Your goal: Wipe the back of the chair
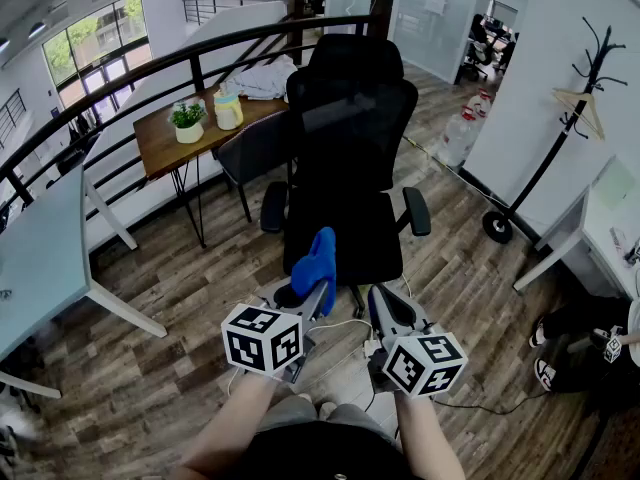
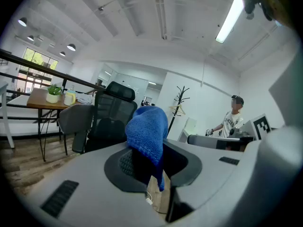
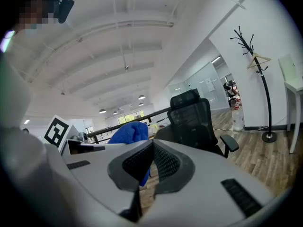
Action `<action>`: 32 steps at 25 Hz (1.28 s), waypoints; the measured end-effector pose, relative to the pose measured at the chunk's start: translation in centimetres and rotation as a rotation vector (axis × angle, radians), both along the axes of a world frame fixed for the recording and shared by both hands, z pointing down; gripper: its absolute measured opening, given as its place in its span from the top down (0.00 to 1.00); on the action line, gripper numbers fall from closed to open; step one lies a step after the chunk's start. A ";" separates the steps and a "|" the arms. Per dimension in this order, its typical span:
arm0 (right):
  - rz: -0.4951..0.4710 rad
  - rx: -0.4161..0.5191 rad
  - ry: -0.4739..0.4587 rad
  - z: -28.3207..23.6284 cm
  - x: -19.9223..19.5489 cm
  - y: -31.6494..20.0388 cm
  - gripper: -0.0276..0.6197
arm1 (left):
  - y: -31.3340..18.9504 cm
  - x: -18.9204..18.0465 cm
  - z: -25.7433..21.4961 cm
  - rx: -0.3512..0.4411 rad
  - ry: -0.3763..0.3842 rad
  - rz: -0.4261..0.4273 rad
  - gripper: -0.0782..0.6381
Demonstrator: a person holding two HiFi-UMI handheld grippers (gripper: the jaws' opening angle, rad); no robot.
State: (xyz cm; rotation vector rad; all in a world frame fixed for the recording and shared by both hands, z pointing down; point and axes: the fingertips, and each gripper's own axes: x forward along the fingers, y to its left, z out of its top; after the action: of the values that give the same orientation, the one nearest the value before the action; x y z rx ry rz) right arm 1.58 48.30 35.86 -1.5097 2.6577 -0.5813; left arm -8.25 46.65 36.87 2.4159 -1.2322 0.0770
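- Office chair (image 1: 345, 118) of black mesh stands ahead of both grippers, touching neither, its seat toward the person.
- Left gripper (image 1: 318, 293) is clenched on a blue cloth (image 1: 317, 261).
- Right gripper (image 1: 380, 303) has its jaws pressed together, empty.
- Both forearms are held low, side by side.

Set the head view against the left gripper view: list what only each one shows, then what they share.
Only the head view: the water bottles and the wearer's forearms. Only the left gripper view: the ceiling and its strip light. Both: the black chair, the blue cloth clamped in the left hand-held gripper, the coat stand, and the potted plant on the wooden table.
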 end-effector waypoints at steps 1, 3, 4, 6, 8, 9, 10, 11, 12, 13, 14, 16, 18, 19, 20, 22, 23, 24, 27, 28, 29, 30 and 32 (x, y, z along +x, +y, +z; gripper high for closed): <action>-0.004 -0.003 -0.003 0.1 -0.2 0.1 0.91 | 0.2 -0.2 0.2 -0.007 -0.005 -0.004 0.77; -0.010 -0.010 -0.012 0.2 -0.4 0.3 0.91 | 0.4 -0.6 0.6 -0.020 -0.013 -0.010 0.77; -0.010 -0.015 -0.018 0.3 -0.5 0.3 0.91 | 0.5 -0.7 0.9 -0.026 -0.014 -0.013 0.77; -0.008 -0.023 -0.023 0.5 -0.4 0.4 0.91 | 0.4 -1.0 1.2 -0.034 -0.010 -0.019 0.77; -0.005 -0.028 -0.025 0.7 -0.4 0.3 0.92 | 0.3 -1.2 1.3 -0.034 -0.010 -0.022 0.77; -0.002 -0.029 -0.029 0.7 -0.5 0.2 0.91 | 0.2 -1.3 1.2 -0.032 -0.013 -0.020 0.77; 0.001 -0.028 -0.039 0.7 -0.5 0.1 0.91 | 0.1 -1.3 1.2 -0.030 -0.015 -0.017 0.77; 0.005 -0.026 -0.052 0.6 -0.4 0.0 0.91 | 0.1 -1.4 1.2 -0.029 -0.015 -0.013 0.77; 0.006 -0.025 -0.065 0.5 -0.5 -0.1 0.91 | 0.0 -1.5 1.2 -0.029 -0.015 -0.009 0.77; 0.005 -0.025 -0.074 0.4 -0.5 -0.1 0.91 | 0.0 -1.5 1.2 -0.030 -0.014 -0.005 0.77; 0.003 -0.026 -0.075 0.5 -0.6 -0.2 0.91 | -0.1 -1.7 1.2 -0.029 -0.011 -0.001 0.77; -0.001 -0.025 -0.060 0.7 -0.9 -0.5 0.91 | -0.6 -2.0 1.1 -0.025 -0.008 0.006 0.77; 0.004 -0.026 -0.047 0.9 -1.2 -1.0 0.91 | -1.2 -2.3 1.1 -0.019 -0.008 0.012 0.77; 0.008 -0.026 -0.044 0.9 -1.4 -1.2 0.91 | -1.5 -2.5 1.1 -0.016 -0.008 0.014 0.77; 0.012 -0.027 -0.043 1.0 -1.5 -1.5 0.91 | -1.8 -2.7 1.1 -0.016 -0.008 0.017 0.77; 0.024 -0.031 -0.046 1.2 -1.8 -2.1 0.91 | -2.3 -3.1 1.3 -0.021 -0.005 0.029 0.77; 0.030 -0.034 -0.048 1.4 -2.1 -2.3 0.91 | -2.4 -3.3 1.5 -0.027 -0.002 0.037 0.77; 0.034 -0.038 -0.049 1.5 -2.3 -2.5 0.91 | -2.6 -3.5 1.7 -0.035 0.001 0.044 0.77; 0.035 -0.054 -0.047 2.1 -3.1 -3.0 0.91 | -3.1 -4.2 2.5 -0.060 0.002 0.057 0.77; 0.037 -0.060 -0.047 2.3 -3.1 -3.3 0.91 | -3.3 -4.3 2.9 -0.068 0.001 0.061 0.77; 0.040 -0.065 -0.047 2.5 -3.1 -3.7 0.91 | -3.6 -4.3 3.1 -0.076 0.001 0.065 0.77; 0.044 -0.069 -0.049 2.7 -2.9 -4.2 0.91 | -3.9 -4.3 3.4 -0.081 0.001 0.067 0.77; 0.045 -0.077 -0.050 3.2 -2.7 -5.5 0.91 | -5.0 -4.2 3.8 -0.088 0.002 0.067 0.77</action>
State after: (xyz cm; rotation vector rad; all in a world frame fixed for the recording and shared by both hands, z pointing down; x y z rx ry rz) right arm -1.13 42.85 39.07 -1.5484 2.5852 -0.7158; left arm -12.48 41.67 40.68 2.3803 -1.1229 0.1457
